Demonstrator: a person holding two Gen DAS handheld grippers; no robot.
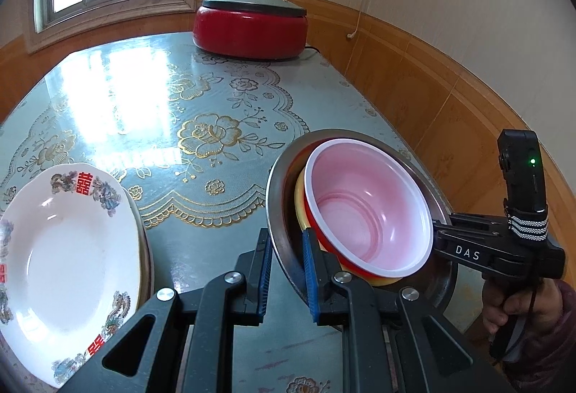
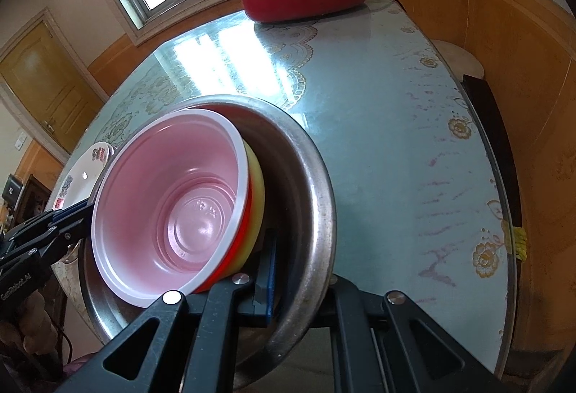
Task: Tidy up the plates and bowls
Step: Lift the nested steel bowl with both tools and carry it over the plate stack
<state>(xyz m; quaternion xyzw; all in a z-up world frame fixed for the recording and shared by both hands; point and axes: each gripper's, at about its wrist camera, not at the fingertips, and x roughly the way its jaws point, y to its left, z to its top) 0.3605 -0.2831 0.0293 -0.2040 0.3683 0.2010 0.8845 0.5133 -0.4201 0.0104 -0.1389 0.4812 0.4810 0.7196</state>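
Both my tongs are clamped on one steel basin (image 1: 279, 198). My left tongs (image 1: 286, 270) pinch its near rim between the blue pads, jaws narrow. My right tongs (image 2: 298, 288) pinch the opposite rim, one finger inside the wall and one outside, jaws nearly closed.

The basin looks to hang tilted between the two grips over the near edge of the table (image 1: 223, 97). Loose inside it sit a red bowl with a pink inside (image 1: 370, 209) and, nested under that, a yellow bowl (image 1: 300, 209). Both lean toward my left tongs.

What worries me most is the tilt. If either hand drops or rolls, I judge the two bowls will slide along the smooth steel and tip over the low rim. A rim pinch on thin metal can also slip if my hands pull apart or twist against each other.

A round basin has no long axis. Its mouth faces up and slants toward my left tongs, as do the bowls' mouths.

A stack of white plates (image 1: 68, 249) sits left of my left tongs, close enough to clip if I swing that way.
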